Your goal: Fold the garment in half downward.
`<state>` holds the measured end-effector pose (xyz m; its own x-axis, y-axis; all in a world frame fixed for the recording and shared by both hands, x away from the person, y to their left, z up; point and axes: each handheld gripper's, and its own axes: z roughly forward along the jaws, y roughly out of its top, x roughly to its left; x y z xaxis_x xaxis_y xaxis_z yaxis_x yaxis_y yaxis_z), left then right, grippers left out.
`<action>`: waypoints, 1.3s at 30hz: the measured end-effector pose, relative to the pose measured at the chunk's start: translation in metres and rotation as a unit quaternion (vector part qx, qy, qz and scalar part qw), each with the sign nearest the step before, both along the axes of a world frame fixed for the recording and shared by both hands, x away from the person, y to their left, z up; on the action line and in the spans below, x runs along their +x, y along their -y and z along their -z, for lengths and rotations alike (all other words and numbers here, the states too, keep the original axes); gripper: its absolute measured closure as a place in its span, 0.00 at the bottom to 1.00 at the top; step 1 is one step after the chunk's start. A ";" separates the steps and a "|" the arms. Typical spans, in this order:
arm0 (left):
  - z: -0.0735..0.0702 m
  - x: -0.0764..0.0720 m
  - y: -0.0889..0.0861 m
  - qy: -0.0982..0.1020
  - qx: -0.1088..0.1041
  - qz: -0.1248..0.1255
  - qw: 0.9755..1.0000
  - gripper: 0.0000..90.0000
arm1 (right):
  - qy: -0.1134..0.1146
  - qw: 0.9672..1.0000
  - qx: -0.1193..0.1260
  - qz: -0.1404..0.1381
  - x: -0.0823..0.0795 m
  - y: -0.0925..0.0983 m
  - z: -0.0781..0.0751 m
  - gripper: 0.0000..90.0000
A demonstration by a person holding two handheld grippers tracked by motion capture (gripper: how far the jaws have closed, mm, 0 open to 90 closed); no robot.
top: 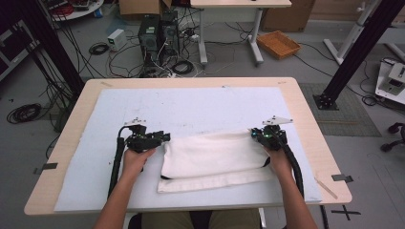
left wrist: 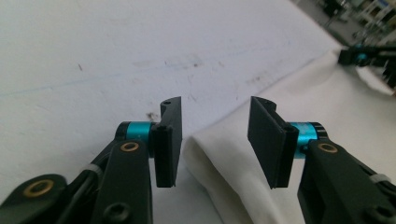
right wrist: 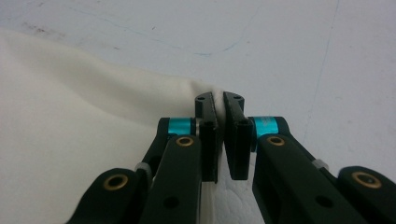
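A white cloth [top: 215, 155], folded over, lies on the pale mat in front of the person. At the cloth's left edge, my left gripper [top: 165, 137] stands open. In the left gripper view the jaws [left wrist: 215, 102] are wide apart, and the cloth's folded edge [left wrist: 224, 163] lies between and beneath them, untouched by the pads. My right gripper [top: 255, 133] is at the cloth's far right corner. In the right gripper view its jaws [right wrist: 218, 97] are shut, with the cloth [right wrist: 70, 140] corner pinched between the pads. The left gripper view also has the right gripper [left wrist: 362, 56] far off.
The pale mat [top: 191, 105] covers most of a wooden table [top: 308, 124]. Beyond the table's far edge are floor cables, two computer towers [top: 157, 33], an orange basket [top: 278, 44], a desk's legs and black frame posts [top: 356, 52].
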<state>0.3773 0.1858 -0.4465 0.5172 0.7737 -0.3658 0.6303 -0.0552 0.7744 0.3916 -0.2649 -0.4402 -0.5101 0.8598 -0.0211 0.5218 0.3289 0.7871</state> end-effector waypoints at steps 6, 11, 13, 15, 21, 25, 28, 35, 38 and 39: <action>0.006 0.001 0.007 -0.010 0.034 0.014 0.999 0.96 | -0.003 1.000 0.001 0.000 -0.001 0.000 0.000 0.95; -0.004 0.011 -0.002 0.009 0.019 -0.018 1.000 0.97 | 0.010 1.000 0.008 0.009 0.002 0.002 -0.002 0.95; -0.008 0.017 -0.003 0.017 0.019 -0.027 0.999 0.97 | 0.011 1.000 0.016 0.021 0.005 0.004 -0.002 0.95; -0.010 0.022 -0.001 0.024 0.022 -0.034 0.999 0.97 | 0.013 0.999 0.023 0.029 0.009 0.005 -0.001 0.95; -0.007 0.018 0.007 0.025 0.019 -0.034 0.999 0.74 | 0.021 0.998 0.032 0.053 0.011 0.004 0.002 0.71; -0.010 -0.004 0.001 0.041 0.033 -0.030 0.998 0.68 | 0.019 0.997 0.035 0.063 0.000 0.012 -0.007 0.55; -0.010 -0.026 -0.006 0.052 0.027 -0.021 0.998 0.68 | 0.023 0.998 0.045 0.049 -0.018 0.019 -0.015 0.53; -0.006 -0.067 -0.011 0.040 0.016 0.008 0.999 0.67 | -0.005 0.999 0.032 0.003 -0.060 0.023 -0.013 0.58; 0.001 -0.077 -0.011 0.027 0.021 0.011 0.999 0.67 | -0.016 1.000 0.017 -0.001 -0.069 0.025 -0.005 0.63; 0.002 -0.078 -0.011 0.024 0.018 0.009 1.000 0.67 | -0.021 0.999 0.023 -0.002 -0.069 0.027 -0.004 0.66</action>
